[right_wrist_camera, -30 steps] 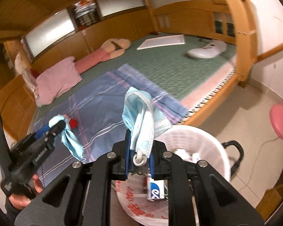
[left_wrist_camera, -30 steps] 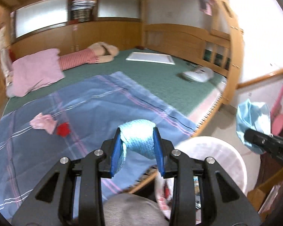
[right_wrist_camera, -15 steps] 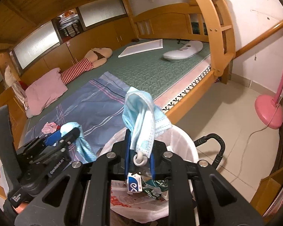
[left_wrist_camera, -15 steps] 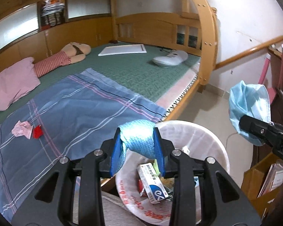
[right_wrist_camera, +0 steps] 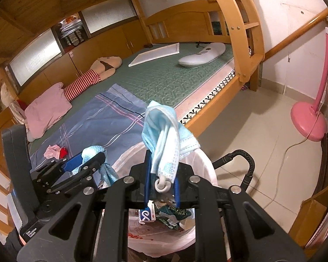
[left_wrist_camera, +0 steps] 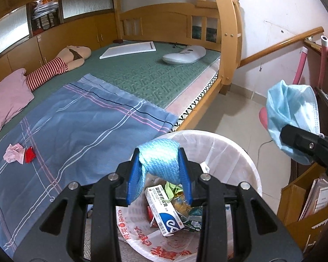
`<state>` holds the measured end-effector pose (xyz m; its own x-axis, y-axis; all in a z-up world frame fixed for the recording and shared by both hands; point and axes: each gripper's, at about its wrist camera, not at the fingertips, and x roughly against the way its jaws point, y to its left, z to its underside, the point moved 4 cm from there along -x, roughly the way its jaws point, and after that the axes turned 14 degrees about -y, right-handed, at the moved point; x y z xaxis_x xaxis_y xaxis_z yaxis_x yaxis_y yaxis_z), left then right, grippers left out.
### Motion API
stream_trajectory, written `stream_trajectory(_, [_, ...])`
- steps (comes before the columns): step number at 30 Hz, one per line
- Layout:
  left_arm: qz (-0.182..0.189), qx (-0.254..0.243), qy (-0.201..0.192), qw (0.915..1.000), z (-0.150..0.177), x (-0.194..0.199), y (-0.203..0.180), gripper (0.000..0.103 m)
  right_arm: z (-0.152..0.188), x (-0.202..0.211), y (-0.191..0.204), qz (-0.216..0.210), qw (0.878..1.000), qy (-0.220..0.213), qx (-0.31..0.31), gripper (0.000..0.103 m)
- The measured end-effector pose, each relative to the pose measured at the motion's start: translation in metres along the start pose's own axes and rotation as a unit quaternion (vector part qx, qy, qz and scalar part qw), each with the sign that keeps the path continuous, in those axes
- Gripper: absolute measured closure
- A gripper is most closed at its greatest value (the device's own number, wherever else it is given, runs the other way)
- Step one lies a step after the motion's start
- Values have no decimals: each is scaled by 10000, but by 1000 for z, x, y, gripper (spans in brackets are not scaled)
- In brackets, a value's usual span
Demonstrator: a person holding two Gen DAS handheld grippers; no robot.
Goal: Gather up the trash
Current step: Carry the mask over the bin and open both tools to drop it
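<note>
From the left wrist camera, the left gripper (left_wrist_camera: 160,170) has its blue pads pressed against a wadded light-blue cloth (left_wrist_camera: 158,158), holding it directly above a white-lined trash bin (left_wrist_camera: 234,152) beside a wooden bed. Inside the bin lie a white and blue carton (left_wrist_camera: 164,209) and crumpled wrappers. On the blue plaid blanket (left_wrist_camera: 76,126) sit a pink crumpled tissue (left_wrist_camera: 14,156) and a red scrap (left_wrist_camera: 29,155), touching each other. At right, the right gripper's tip pinches a blue face mask (left_wrist_camera: 292,118). From the right wrist camera, the right gripper (right_wrist_camera: 161,183) is nearly closed on that face mask (right_wrist_camera: 166,131), which stands up above the bin's rim (right_wrist_camera: 204,166). The left gripper (right_wrist_camera: 85,166) with its cloth sits at left, near the bin. A pink fan base (right_wrist_camera: 308,122) stands on the tiled floor.
</note>
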<state>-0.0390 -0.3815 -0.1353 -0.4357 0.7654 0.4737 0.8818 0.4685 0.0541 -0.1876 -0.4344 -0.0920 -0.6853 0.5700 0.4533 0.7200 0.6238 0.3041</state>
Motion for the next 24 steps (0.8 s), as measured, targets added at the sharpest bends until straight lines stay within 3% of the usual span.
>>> stream_trajectory(8, [-3, 6, 17, 10000, -1, -4, 0, 65, 3, -5, -2, 10, 10000, 68, -36, 85])
stream_trajectory(12, [-9, 1, -29, 10000, -1, 0, -1, 53, 1, -5, -3, 20, 10000, 57, -19, 85])
stream_trajectory(19, [-68, 70, -116, 9999, -5, 3, 7, 43, 4, -10, -3, -17, 9998, 183, -14, 84])
stream_trajectory(21, [-120, 122, -143, 9998, -6, 4, 12, 42, 9, -15, -1, -85, 9994, 328, 23, 77])
stream_trajectory(24, [-176, 186, -182, 9995, -7, 7, 19, 42, 15, -26, 2, -75, 9985, 540, 68, 51])
